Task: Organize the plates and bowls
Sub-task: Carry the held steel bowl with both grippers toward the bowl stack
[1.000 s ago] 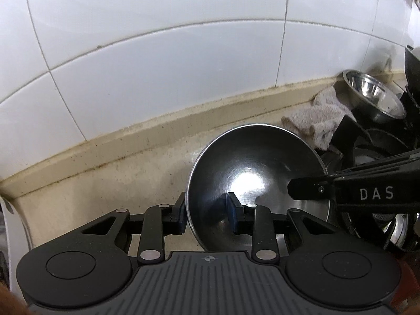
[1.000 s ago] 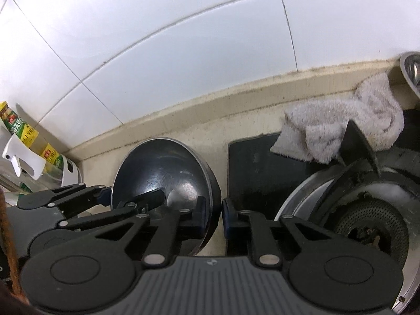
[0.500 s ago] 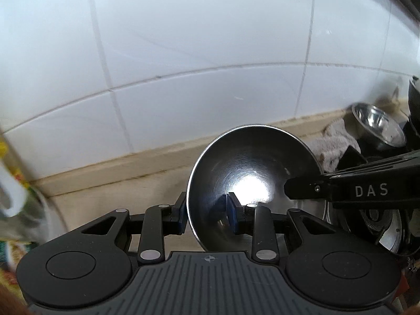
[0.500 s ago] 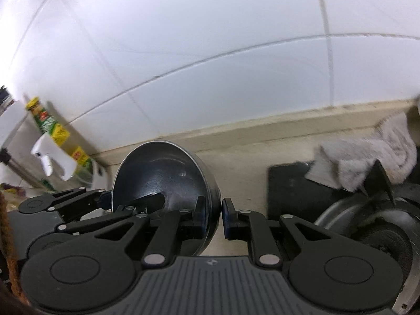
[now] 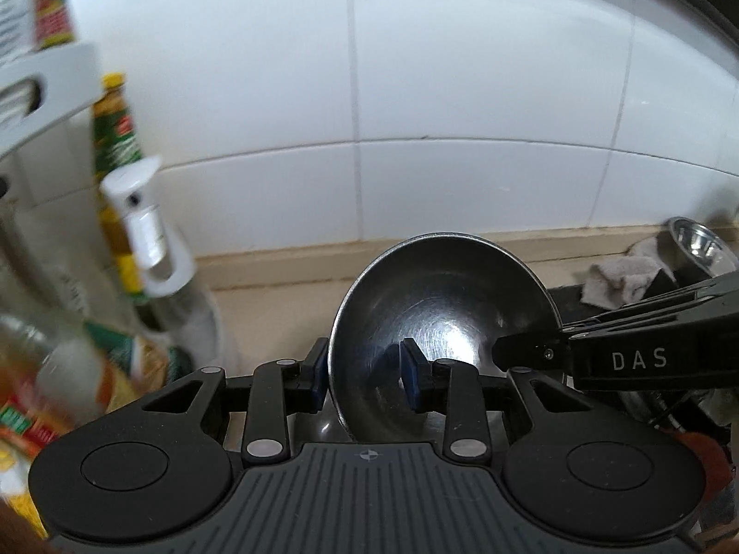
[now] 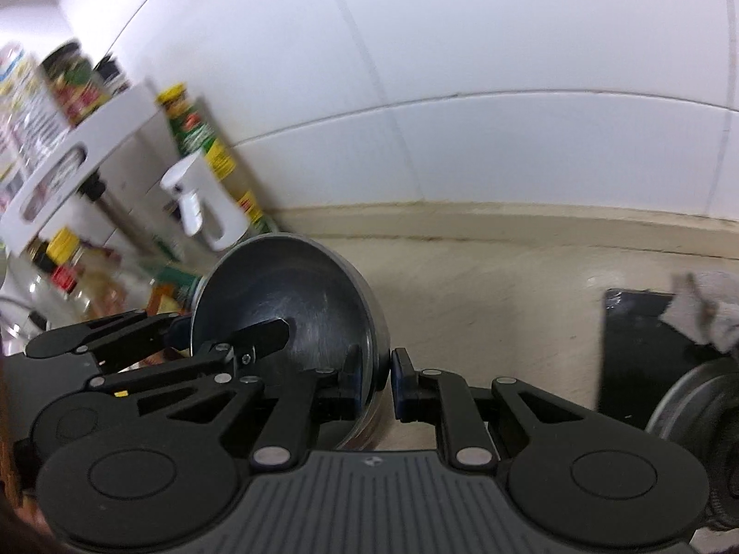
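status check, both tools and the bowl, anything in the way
Left tool and right tool both clamped on steel bowl rim, opposite sides. Bowl tilted, held above counter. Bottle rack close on left.

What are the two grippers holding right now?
Left gripper: shut on the bowl's rim.
Right gripper: shut on the same bowl's other edge.

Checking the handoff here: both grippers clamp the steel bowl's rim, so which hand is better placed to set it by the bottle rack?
Probably left. The left gripper grips the bowl on the rim side nearer the rack; the right gripper holds the far side.
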`<state>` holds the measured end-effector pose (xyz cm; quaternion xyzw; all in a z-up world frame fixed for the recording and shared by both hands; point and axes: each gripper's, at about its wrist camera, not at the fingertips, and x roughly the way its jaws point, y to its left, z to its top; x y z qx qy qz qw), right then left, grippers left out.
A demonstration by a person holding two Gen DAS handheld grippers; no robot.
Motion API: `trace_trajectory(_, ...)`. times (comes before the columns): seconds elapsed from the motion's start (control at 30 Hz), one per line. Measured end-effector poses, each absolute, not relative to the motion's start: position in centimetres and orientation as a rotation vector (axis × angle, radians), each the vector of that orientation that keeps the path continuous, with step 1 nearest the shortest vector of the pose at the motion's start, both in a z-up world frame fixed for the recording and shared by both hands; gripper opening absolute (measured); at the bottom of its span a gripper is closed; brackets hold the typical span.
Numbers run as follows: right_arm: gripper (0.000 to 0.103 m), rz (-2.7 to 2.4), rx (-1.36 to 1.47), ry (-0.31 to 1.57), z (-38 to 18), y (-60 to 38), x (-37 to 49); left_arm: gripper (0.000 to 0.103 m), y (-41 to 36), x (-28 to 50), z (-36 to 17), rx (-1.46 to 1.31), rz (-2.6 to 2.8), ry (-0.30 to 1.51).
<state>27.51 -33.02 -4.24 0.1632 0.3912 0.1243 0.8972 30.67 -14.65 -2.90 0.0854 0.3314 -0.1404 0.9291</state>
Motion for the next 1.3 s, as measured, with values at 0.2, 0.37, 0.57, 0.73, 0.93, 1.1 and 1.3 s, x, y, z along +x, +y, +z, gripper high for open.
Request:
trace_trajectory(0.2,0.012,0.304,0.308,0.859,-5.6,-30.1,28.8,0.04,-12.6,30.5,-3.8,0.155,-0.23,0.708)
trace_trajectory(0.37,0.012,0.325,0.284,0.886,-6.3,-28.7,29.3,0.04,-11.4,30.6,-4.5,0.134,-0.214,0.73)
trace_trajectory(0.57,0.012,0.311,0.266,0.91,-6.7,-28.5,29.8,0.04,-11.2,31.3,-5.6,0.129,-0.228,0.754)
trace_trajectory(0.73,0.014,0.306,0.24,0.939,-7.4,-27.8,30.5,0.04,-10.9,32.1,-6.6,0.126,-0.241,0.788)
trace_trajectory(0.93,0.019,0.296,0.215,0.932,-7.5,-27.6,30.9,0.04,-10.2,32.9,-7.3,0.113,-0.242,0.809)
trace_trajectory(1.1,0.019,0.274,0.21,0.912,-7.2,-28.2,31.2,0.04,-10.6,33.1,-7.2,0.119,-0.251,0.806)
trace_trajectory(1.3,0.019,0.274,0.241,0.925,-8.6,-28.9,31.2,0.041,-10.8,33.0,-7.1,0.131,-0.254,0.804)
